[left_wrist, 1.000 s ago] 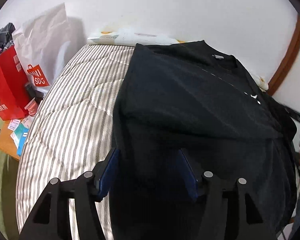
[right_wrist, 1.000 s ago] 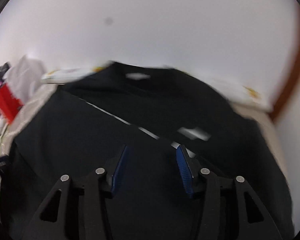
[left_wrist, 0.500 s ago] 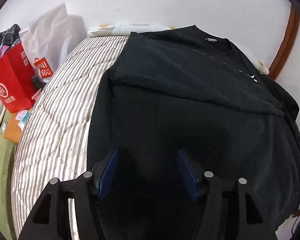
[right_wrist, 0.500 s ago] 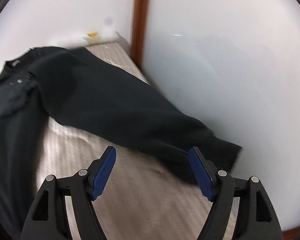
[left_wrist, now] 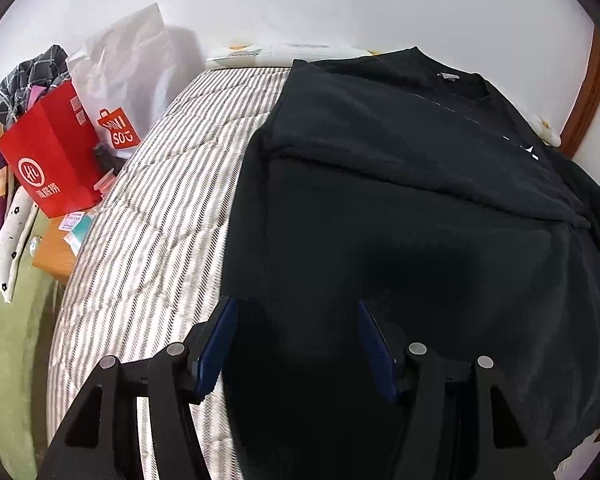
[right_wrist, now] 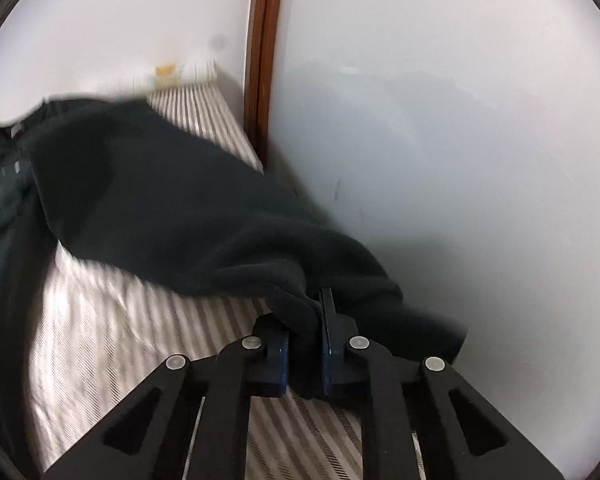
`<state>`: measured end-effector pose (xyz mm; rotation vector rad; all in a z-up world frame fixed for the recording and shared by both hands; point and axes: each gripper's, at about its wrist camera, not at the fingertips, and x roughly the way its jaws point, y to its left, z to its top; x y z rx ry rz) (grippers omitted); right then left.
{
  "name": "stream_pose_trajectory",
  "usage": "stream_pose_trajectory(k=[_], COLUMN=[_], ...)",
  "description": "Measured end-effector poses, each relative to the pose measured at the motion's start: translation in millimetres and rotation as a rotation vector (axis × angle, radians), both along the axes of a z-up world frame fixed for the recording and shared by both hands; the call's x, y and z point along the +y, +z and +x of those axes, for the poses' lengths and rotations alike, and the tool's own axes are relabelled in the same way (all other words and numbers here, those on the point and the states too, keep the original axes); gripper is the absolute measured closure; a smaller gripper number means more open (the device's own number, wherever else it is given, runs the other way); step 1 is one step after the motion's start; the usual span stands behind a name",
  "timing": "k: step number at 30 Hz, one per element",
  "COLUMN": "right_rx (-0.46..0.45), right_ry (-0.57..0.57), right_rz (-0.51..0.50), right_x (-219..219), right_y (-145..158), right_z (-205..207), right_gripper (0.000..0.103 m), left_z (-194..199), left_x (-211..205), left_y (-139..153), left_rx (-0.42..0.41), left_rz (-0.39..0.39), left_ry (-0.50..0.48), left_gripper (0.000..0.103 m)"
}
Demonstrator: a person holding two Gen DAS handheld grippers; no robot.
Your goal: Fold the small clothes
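A black long-sleeved top lies spread on a striped mattress, with one sleeve folded across its chest. My left gripper is open and empty, hovering over the top's lower hem. In the right wrist view the other sleeve stretches toward the white wall. My right gripper is shut on that sleeve near its cuff, with the cloth bunched between the blue pads.
A red paper bag and a white shopping bag stand left of the mattress, with clothes piled behind. A white wall and a brown door frame border the bed on the right.
My right gripper swung from over the top's chest to the outstretched sleeve and closed on it near the cuff. My left gripper stayed open and drew back slightly toward the hem.
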<state>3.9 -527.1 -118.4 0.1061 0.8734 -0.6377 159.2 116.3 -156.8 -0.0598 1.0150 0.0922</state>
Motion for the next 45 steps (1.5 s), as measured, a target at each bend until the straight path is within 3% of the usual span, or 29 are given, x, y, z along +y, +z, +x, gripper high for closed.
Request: stream_pose_trajectory(k=[3,8,12,17,21,26,32,35,37,39,45], right_rx=[-0.126,-0.264,-0.325,-0.342,-0.312,-0.247,-0.157,-0.057,-0.036,-0.043,-0.065], right_ry=[0.025,0.136,0.294,0.474,0.581,0.671,0.642,0.676,0.666,0.655,0.655], right_rz=[0.021,0.015,0.039,0.078,0.135,0.206,0.262,0.228,0.164,0.121,0.103], right_x=[15.2,71.2,140.6,227.1,291.6,354.1,385.7,396.1,392.3,383.5,346.3], right_y=[36.6,99.5,140.5,163.2,150.0,100.7,38.1,16.7,16.8,23.4,43.2], right_z=[6.5,42.4,92.3,135.5,178.0,242.0,277.2,283.4,273.5,260.6,209.9], right_gripper=[0.093,0.093,0.093,0.093,0.093,0.093,0.087,0.074,0.042,0.029,0.025], left_z=[1.3,2.9,6.1,10.0,12.7,11.6,5.7,0.4,-2.9,-5.7,-6.0], left_x=[3.3,10.2,21.7,27.6,31.4,31.9,30.1,23.9,20.9,18.9,8.9], left_y=[-1.0,-2.3,-1.2,-1.8,-5.8,-10.6,-11.4,-10.6,-9.6,-7.4,7.4], left_rx=[-0.006,-0.037,-0.052,-0.054,-0.047,-0.031,-0.016,-0.016,-0.017,-0.021,-0.034], left_rz=[0.072,0.104,0.031,-0.023,-0.07,-0.085,-0.1,-0.091,-0.088,-0.088,-0.089], left_ry=[0.0,-0.019,-0.013,-0.034,-0.04,-0.054,-0.067,-0.086,-0.097,-0.1,-0.111], left_gripper=[0.044,0.044,0.044,0.044,0.044,0.044,0.044,0.043,0.043,0.043,0.043])
